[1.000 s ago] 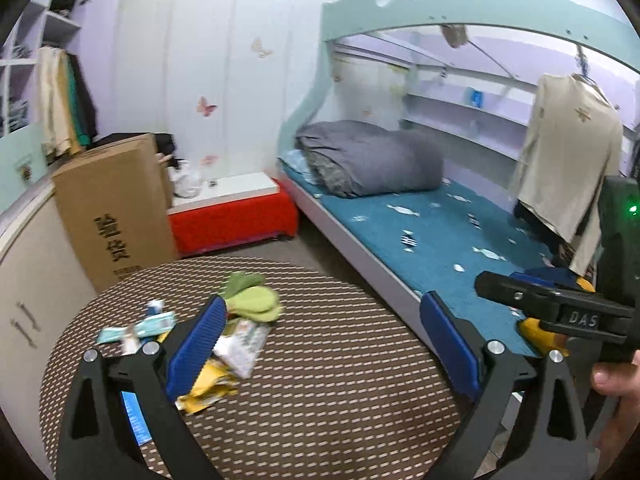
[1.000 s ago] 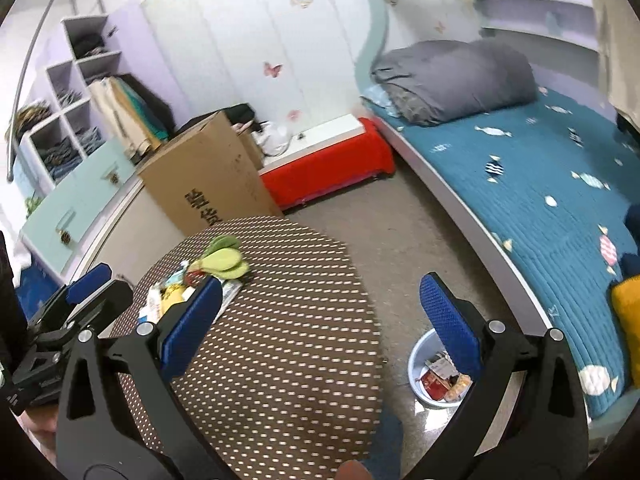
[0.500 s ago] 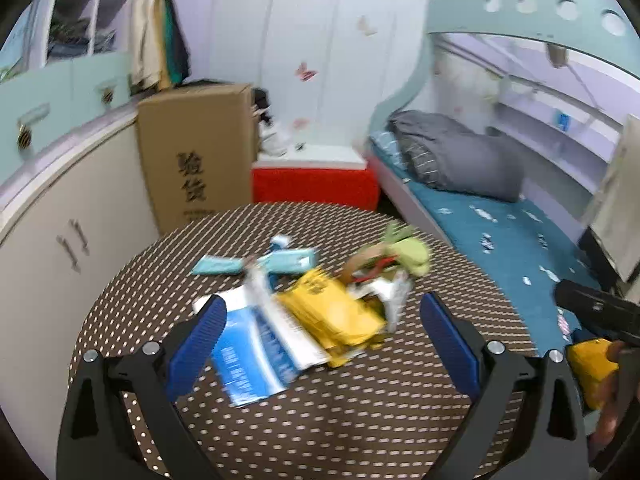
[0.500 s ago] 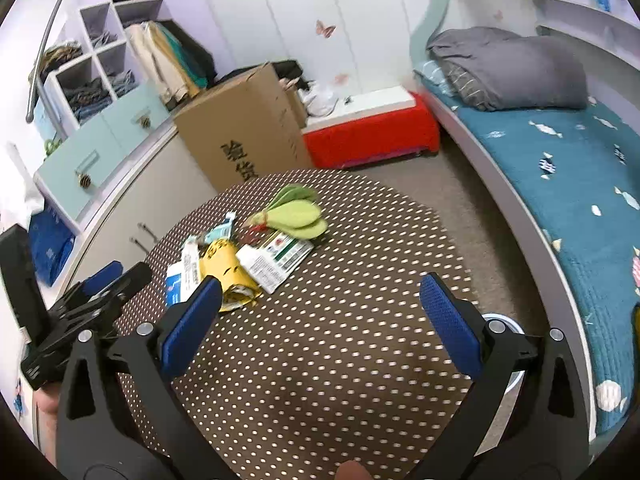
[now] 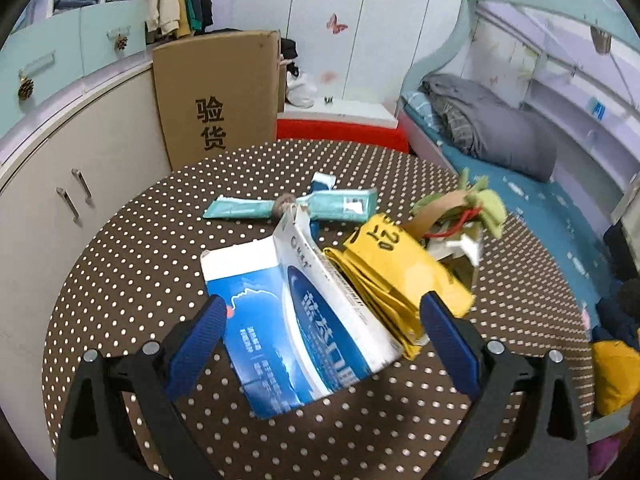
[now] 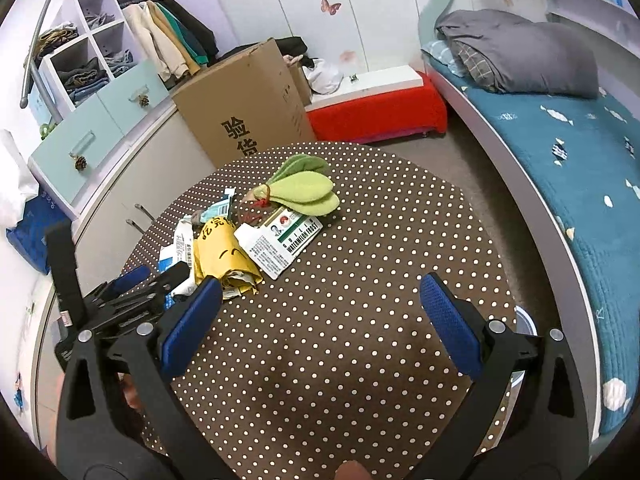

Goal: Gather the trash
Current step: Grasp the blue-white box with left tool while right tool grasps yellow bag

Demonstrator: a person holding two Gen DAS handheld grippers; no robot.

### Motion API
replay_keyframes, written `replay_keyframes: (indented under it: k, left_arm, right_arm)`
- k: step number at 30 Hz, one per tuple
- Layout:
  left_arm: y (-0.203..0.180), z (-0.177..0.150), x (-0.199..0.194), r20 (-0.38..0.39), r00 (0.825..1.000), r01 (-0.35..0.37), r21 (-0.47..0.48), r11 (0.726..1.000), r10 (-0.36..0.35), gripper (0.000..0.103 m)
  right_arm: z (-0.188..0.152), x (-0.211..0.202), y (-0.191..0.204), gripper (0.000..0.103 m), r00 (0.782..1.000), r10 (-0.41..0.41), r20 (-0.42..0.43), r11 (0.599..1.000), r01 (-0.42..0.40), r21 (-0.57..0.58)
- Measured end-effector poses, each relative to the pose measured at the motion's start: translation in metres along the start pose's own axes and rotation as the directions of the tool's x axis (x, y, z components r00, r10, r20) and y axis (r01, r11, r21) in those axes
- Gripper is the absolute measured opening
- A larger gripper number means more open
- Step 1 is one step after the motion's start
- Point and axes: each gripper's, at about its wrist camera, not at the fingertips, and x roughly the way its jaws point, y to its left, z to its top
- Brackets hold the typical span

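A pile of trash lies on the round brown dotted table [image 5: 120,264]. In the left wrist view my open left gripper [image 5: 322,330] straddles a blue-and-white box [image 5: 304,320]; a crumpled yellow wrapper [image 5: 400,276] lies beside it and a teal toothpaste box [image 5: 340,204] behind. In the right wrist view my right gripper [image 6: 320,328] is open and empty above the table [image 6: 360,320], right of the pile: yellow wrapper [image 6: 224,252], white Watermelon Frost box [image 6: 280,240], green plush leaves [image 6: 304,188]. The left gripper [image 6: 160,276] shows at the pile's left edge.
A blue trash bin [image 6: 524,328] peeks out beyond the table's right edge. A cardboard box [image 6: 244,108] and a red bench [image 6: 376,112] stand behind the table. A bed [image 6: 560,140] runs along the right, cabinets [image 5: 60,152] along the left.
My left gripper has swung left and moved in close over the pile, now straddling the blue-and-white box. My right gripper has moved in above the table. Both stay open.
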Motion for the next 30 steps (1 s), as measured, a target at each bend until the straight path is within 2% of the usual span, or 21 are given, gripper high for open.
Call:
replay_keyframes:
  k: [2,3,4,5,7,11,16,19,22,26,27,30]
  left_arm:
    - [-0.001,-0.001,0.010,-0.025,1.000,-0.006,0.019,1.000,0.006,0.080]
    - [0.000,-0.002,0.014,-0.044,0.999,0.007,0.015,1.000,-0.006,0.064]
    - [0.004,-0.004,0.018,-0.067,0.997,0.043,-0.005,0.999,-0.043,0.054]
    - [0.007,-0.005,0.017,-0.063,0.996,0.055,-0.009,0.998,-0.055,0.054]
    - [0.010,-0.008,0.014,-0.065,0.996,0.061,0.003,0.998,-0.060,0.044]
    - [0.027,-0.018,0.004,-0.060,0.996,0.061,0.009,0.998,-0.061,0.044]
    - [0.045,-0.026,-0.006,-0.043,0.998,0.054,0.025,0.998,-0.053,0.044]
    - [0.046,-0.026,-0.005,-0.044,0.997,0.057,0.025,0.998,-0.056,0.050]
    - [0.046,-0.024,-0.003,-0.042,0.997,0.067,0.017,0.998,-0.066,0.052]
    - [0.053,-0.027,-0.004,-0.041,0.997,0.068,0.006,0.998,-0.068,0.055]
    - [0.054,-0.027,-0.006,-0.037,0.997,0.067,0.006,0.998,-0.067,0.055]
    - [0.056,-0.025,-0.007,-0.027,0.998,0.059,0.017,0.998,-0.059,0.058]
  right_arm:
    - [0.000,0.005,0.002,0.097,1.000,0.003,-0.008,1.000,-0.003,-0.001]
    - [-0.001,0.007,0.004,0.097,1.000,0.005,-0.014,1.000,-0.005,-0.005]
    - [-0.001,0.009,0.006,0.097,1.000,0.008,-0.017,1.000,-0.008,-0.007]
    - [-0.002,0.011,0.009,0.097,1.000,0.011,-0.020,1.000,-0.011,-0.009]
    - [-0.004,0.015,0.014,0.097,0.999,0.016,-0.029,1.000,-0.016,-0.019]
    - [-0.004,0.029,0.029,0.097,0.998,0.041,-0.056,0.998,-0.044,-0.048]
    - [-0.004,0.058,0.060,0.097,0.987,0.109,-0.122,0.989,-0.119,-0.083]
    - [-0.005,0.077,0.083,0.097,0.977,0.147,-0.157,0.982,-0.164,-0.099]
    - [-0.007,0.095,0.102,0.097,0.965,0.178,-0.192,0.976,-0.198,-0.086]
    - [-0.010,0.119,0.118,0.097,0.962,0.168,-0.217,0.981,-0.184,-0.057]
    - [-0.011,0.127,0.119,0.096,0.960,0.165,-0.225,0.983,-0.178,-0.039]
    - [-0.016,0.139,0.129,0.077,0.962,0.130,-0.240,0.988,-0.147,-0.054]
